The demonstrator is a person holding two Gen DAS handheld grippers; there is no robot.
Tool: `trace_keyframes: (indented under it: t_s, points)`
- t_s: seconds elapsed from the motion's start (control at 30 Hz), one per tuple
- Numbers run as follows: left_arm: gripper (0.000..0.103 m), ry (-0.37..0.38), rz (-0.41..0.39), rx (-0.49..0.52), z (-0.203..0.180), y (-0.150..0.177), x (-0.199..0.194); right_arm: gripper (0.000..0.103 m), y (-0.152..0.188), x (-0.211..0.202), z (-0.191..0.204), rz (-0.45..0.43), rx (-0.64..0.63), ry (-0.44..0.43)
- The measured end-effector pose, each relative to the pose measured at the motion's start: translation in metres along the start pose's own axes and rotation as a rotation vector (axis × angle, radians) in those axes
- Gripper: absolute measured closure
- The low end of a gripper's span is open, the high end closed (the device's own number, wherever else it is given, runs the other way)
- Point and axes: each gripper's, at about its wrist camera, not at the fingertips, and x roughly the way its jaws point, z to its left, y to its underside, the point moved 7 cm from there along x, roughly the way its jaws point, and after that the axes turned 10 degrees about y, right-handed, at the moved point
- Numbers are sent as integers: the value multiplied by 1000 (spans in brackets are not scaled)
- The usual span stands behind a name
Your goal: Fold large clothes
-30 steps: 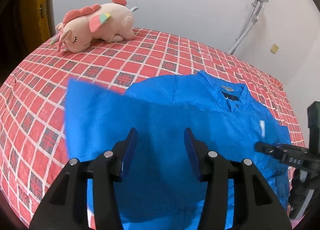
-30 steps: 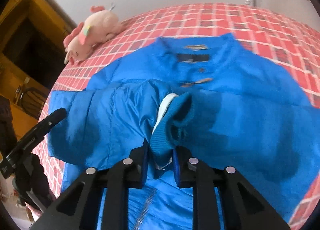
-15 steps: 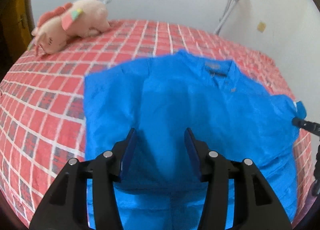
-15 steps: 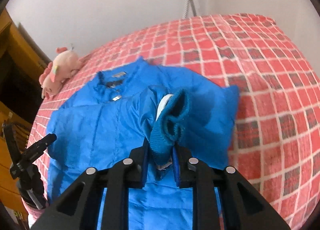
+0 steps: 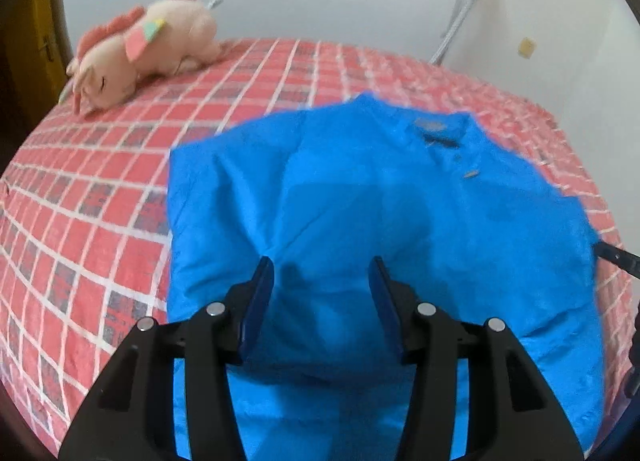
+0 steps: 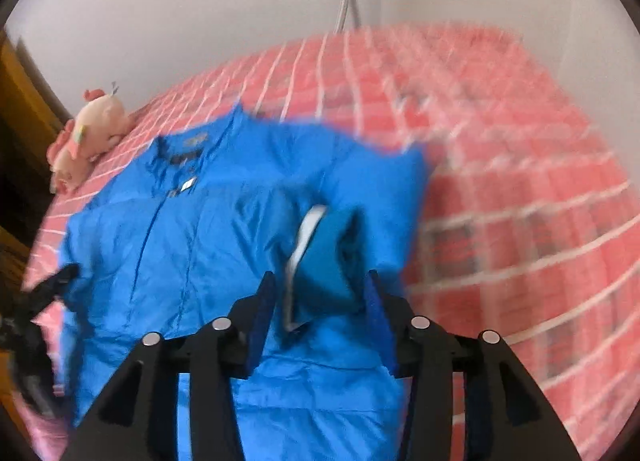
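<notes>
While the blue jacket (image 5: 384, 221) lies spread on the red checked bedspread (image 5: 100, 197), collar toward 12 o'clock, I hold my left gripper (image 5: 322, 289) over its lower half with the jaws wide apart and nothing between them. The left sleeve is folded in across the chest. In the right wrist view, my right gripper (image 6: 320, 301) also has its jaws spread; the knit cuff (image 6: 324, 257) of the right sleeve sits between the fingers, and motion blur keeps me from telling whether either pad touches it. That sleeve drapes over the jacket's front, and the jacket's right edge reaches toward 2 o'clock. A pink plush toy (image 5: 148, 57) rests on the bedspread at 10 o'clock in the left view, well apart from the jacket. A grey hose (image 5: 460, 17) hangs on the white wall at 1 o'clock. The right view is blurred overall.
</notes>
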Motion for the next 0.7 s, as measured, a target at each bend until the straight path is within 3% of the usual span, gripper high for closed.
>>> trace_keyframes:
  t_s: [0.1, 0.2, 0.43, 0.7]
  points:
    - [53, 32, -25, 24, -21, 2, -12, 56, 1, -17, 26, -46, -65, -57]
    - [53, 37, -11, 64, -37, 8, -6, 56, 10, -7, 52, -4, -115, -142]
    - [52, 23, 86, 81, -32, 26, 35, 56, 30, 40, 69, 120, -160, -130]
    - [53, 33, 92, 62, -28, 26, 37, 56, 35, 36, 77, 101, -206, -84]
